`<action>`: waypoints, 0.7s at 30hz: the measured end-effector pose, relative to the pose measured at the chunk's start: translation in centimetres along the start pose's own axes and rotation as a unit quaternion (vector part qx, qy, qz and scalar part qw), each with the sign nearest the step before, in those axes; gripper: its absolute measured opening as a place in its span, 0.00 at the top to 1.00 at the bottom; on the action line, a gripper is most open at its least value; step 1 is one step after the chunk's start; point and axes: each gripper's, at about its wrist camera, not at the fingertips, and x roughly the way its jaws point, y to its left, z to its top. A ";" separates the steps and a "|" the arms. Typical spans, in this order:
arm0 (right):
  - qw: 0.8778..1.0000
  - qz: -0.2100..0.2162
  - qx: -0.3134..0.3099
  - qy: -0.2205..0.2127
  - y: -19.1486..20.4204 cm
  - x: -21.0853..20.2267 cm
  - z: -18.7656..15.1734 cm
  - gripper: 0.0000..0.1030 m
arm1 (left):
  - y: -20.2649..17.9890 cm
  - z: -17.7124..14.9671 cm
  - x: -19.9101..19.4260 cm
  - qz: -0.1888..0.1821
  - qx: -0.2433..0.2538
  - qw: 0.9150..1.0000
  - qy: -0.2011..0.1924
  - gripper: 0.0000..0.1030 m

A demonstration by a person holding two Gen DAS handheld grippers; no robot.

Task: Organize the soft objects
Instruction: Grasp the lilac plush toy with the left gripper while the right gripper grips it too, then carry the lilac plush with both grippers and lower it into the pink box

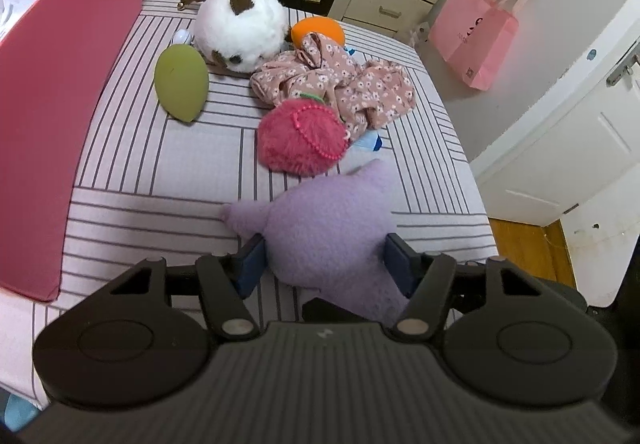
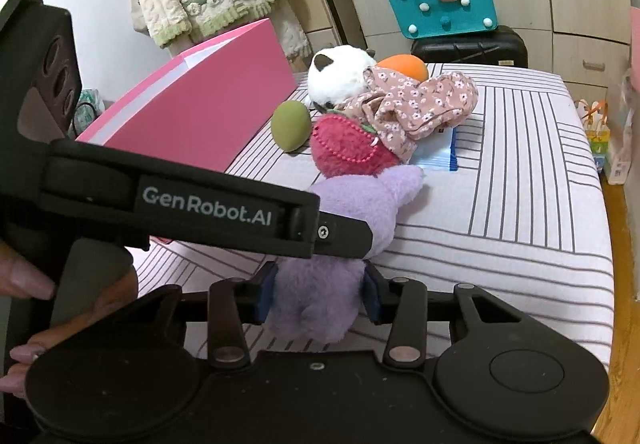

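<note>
Gripping the purple plush (image 1: 332,228) from both sides, left hand-held gripper (image 1: 325,264) and right hand-held gripper (image 2: 320,294) are squeezing it over the bed (image 1: 160,171)

Purple plush (image 1: 332,232) (image 2: 320,284) clamped between both tools, over bed.

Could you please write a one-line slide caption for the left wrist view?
Left gripper clamps a purple plush toy on the striped bed, near a pink box.
</note>
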 end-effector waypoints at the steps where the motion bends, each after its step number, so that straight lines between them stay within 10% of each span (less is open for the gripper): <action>1: 1.000 0.000 0.000 0.000 0.1 0.0 0.1 0.53 | 0.1 -0.1 -0.2 -0.002 -0.001 1.000 0.001 0.40; 21: 0.996 0.061 -0.045 0.053 6.0 -4.3 0.7 0.53 | 2.6 -2.3 -9.1 -0.044 0.002 0.999 0.028 0.40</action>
